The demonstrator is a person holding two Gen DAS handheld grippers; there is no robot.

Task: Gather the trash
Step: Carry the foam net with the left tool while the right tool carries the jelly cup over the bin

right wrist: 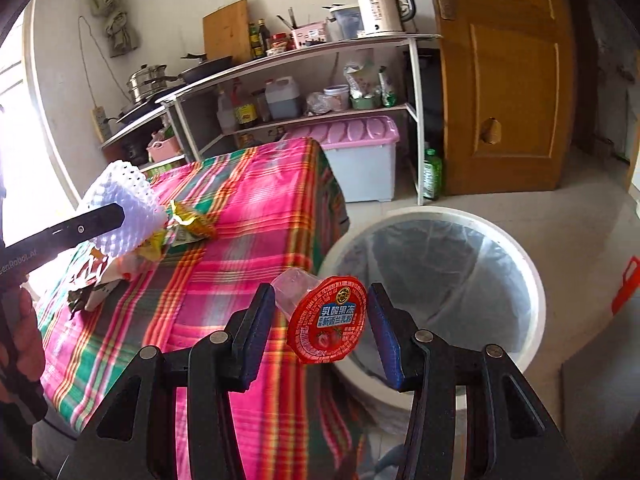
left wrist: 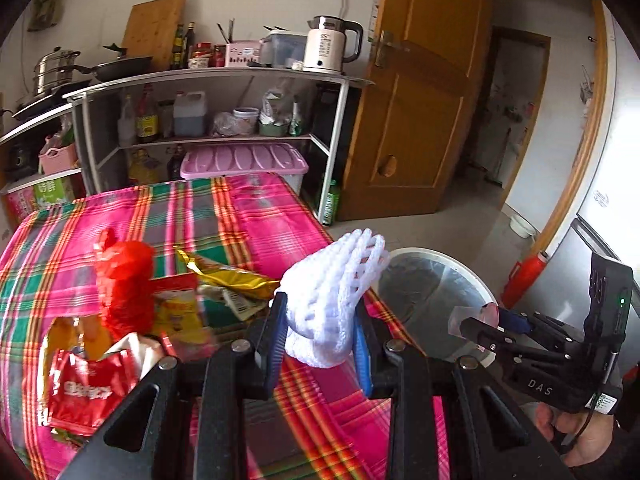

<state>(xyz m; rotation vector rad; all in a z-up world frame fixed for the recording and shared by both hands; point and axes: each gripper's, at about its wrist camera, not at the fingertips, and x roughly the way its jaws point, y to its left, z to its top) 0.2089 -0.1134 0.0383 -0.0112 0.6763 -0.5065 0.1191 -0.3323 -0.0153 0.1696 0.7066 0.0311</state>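
The bin (right wrist: 436,280) is the landmark: the right gripper (right wrist: 320,320), clamping a jelly cup (right wrist: 326,320), hangs nearer its rim than the left gripper (left wrist: 320,328), pinching white foam netting (left wrist: 332,292) over the table's edge.

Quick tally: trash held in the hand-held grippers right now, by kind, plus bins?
White foam fruit net, in left hand-held gripper: 1
Clear jelly cup with red foil lid, in right hand-held gripper: 1
Round white lined trash bin: 1
Total: 3

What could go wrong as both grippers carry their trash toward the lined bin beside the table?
The jelly cup looks loosely held in the right gripper and may slip before the bin. The foam net bulges from the left gripper; being light, it could land on the tablecloth.
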